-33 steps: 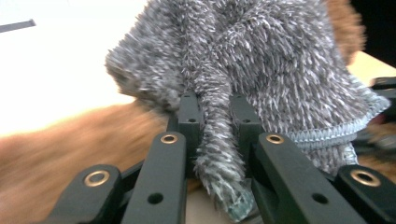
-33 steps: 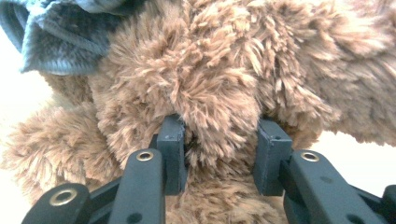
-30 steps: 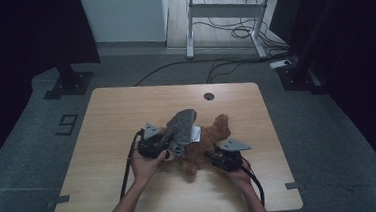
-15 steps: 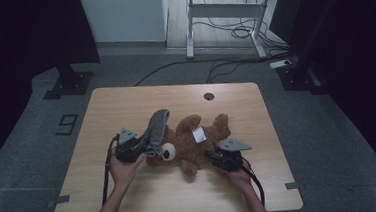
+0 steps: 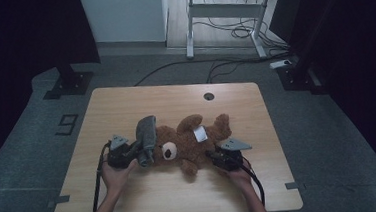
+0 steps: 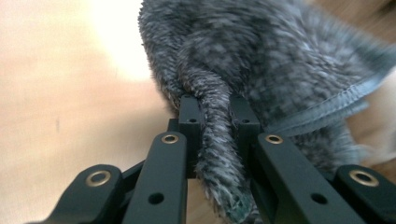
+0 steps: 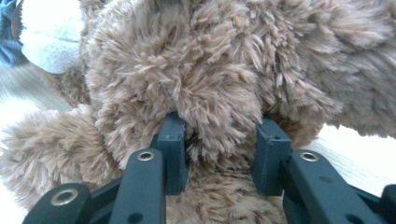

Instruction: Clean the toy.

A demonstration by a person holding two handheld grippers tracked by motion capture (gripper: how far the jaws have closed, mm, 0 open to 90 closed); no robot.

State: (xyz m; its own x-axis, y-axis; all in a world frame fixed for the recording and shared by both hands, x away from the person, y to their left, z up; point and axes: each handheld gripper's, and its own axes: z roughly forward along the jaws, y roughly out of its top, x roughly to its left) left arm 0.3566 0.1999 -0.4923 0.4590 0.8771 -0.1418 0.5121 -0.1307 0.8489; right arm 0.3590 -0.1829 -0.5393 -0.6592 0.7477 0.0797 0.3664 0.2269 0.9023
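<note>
A brown teddy bear (image 5: 188, 145) lies on its back in the middle of the wooden table (image 5: 126, 105), head to the left. My left gripper (image 5: 136, 151) is just left of the bear's head, shut on a fold of fuzzy grey cloth (image 5: 146, 133) that stands up beside the head. In the left gripper view the cloth (image 6: 261, 65) is pinched between the jaws of the left gripper (image 6: 215, 108). My right gripper (image 5: 213, 155) is at the bear's lower right side. Its jaws (image 7: 222, 130) press on a tuft of the bear's brown fur (image 7: 210, 84).
A white tag (image 5: 199, 133) lies on the bear's belly. A round cable hole (image 5: 209, 96) sits near the table's far edge. Behind the table are a white desk frame (image 5: 219, 13), floor cables (image 5: 231, 33) and dark stands.
My left gripper has carried the grey cloth leftward, from over the bear's body to beside its head, uncovering the face. The right gripper has stayed on the bear.
</note>
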